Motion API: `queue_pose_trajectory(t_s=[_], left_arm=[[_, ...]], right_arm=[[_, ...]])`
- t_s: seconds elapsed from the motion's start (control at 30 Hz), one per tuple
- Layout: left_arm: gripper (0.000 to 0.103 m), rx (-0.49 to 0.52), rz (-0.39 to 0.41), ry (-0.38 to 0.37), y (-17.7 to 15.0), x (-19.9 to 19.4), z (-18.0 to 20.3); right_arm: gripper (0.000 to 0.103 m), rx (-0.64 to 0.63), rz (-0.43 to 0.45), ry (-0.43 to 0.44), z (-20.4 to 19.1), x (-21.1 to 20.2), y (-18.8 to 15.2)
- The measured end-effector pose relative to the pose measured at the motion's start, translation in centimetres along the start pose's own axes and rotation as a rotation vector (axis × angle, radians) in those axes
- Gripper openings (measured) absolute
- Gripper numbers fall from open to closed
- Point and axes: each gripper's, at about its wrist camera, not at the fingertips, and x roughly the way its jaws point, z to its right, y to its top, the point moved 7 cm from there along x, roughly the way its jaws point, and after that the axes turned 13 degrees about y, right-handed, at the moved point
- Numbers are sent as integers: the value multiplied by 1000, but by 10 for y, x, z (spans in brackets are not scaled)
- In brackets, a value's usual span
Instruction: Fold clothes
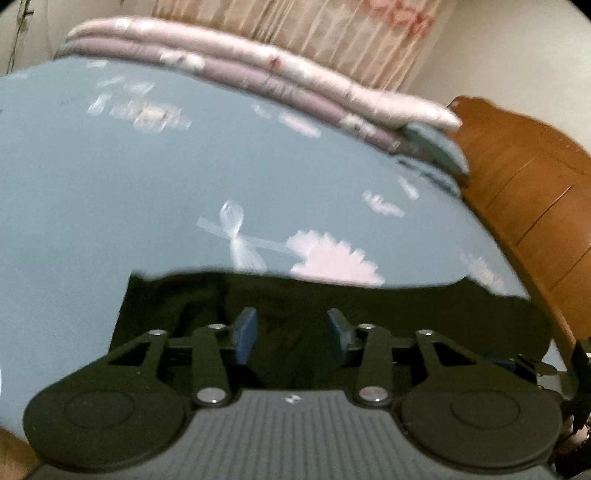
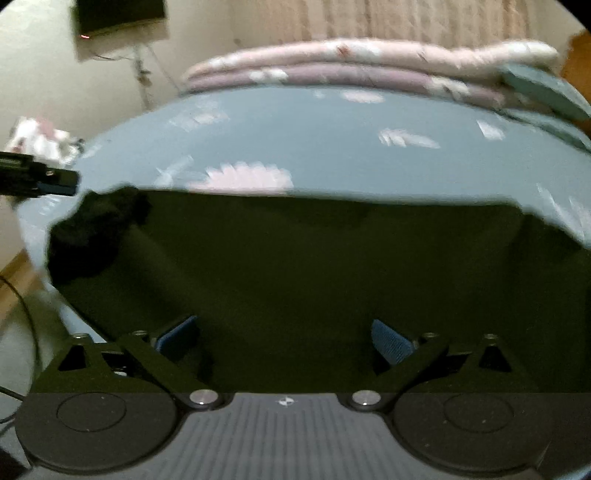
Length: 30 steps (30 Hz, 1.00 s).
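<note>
Blue-grey cotton with pale pink and white flower prints covers the bed point(image 1: 155, 192), and it fills most of what there is to see. Along the far edge lies a folded quilt point(image 1: 258, 70) in pink and mauve layers, with a peach curtain point(image 1: 332, 33) hanging behind it. A wooden headboard point(image 1: 524, 192) runs down one side of the bed.

On the near part of the sheet lies the dark garment point(image 2: 314, 266), black or very dark green, spread mostly flat with a fairly straight far edge. Its left corner, as the right wrist view shows it, is bunched into a rumpled lump point(image 2: 99, 225).

The right gripper point(image 2: 284, 339) hovers low over the middle of the cloth, its blue pads spread wide with nothing pinched between them. The left gripper point(image 1: 291, 332) sits over the same garment nearer that bunched end, its jaws parted about halfway and empty; whether the pads brush the fabric below I cannot tell. From the right wrist view its tip pokes in at the left edge, just above the rumpled corner and apart from it.
</note>
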Motion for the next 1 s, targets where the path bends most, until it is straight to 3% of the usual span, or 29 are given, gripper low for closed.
queue_pose_trajectory(t_s=[0.07, 0.13, 0.23, 0.4, 0.47, 0.53, 0.8, 1.0], left_arm=[[64, 16, 26, -43, 11, 4, 19], [68, 32, 32, -69, 14, 14, 36], [68, 60, -5, -96, 10, 43, 66], [68, 127, -39, -86, -5, 75, 90], [68, 126, -44, -81, -9, 83, 87], [68, 109, -51, -69, -13, 90, 79], [69, 111, -98, -62, -33, 104, 69], [72, 140, -92, -70, -34, 105, 73]], right_arm=[[79, -59, -9, 15, 2, -5, 21], [64, -125, -23, 20, 4, -4, 45], [54, -224, -49, 19, 7, 10, 76], [47, -338, -137, 59, 18, 65, 112], [38, -363, -175, 90, 22, 87, 119], [20, -376, -202, 128, 23, 104, 122], [17, -448, -312, 244, 13, 143, 109], [20, -532, -347, 246, 9, 145, 100]])
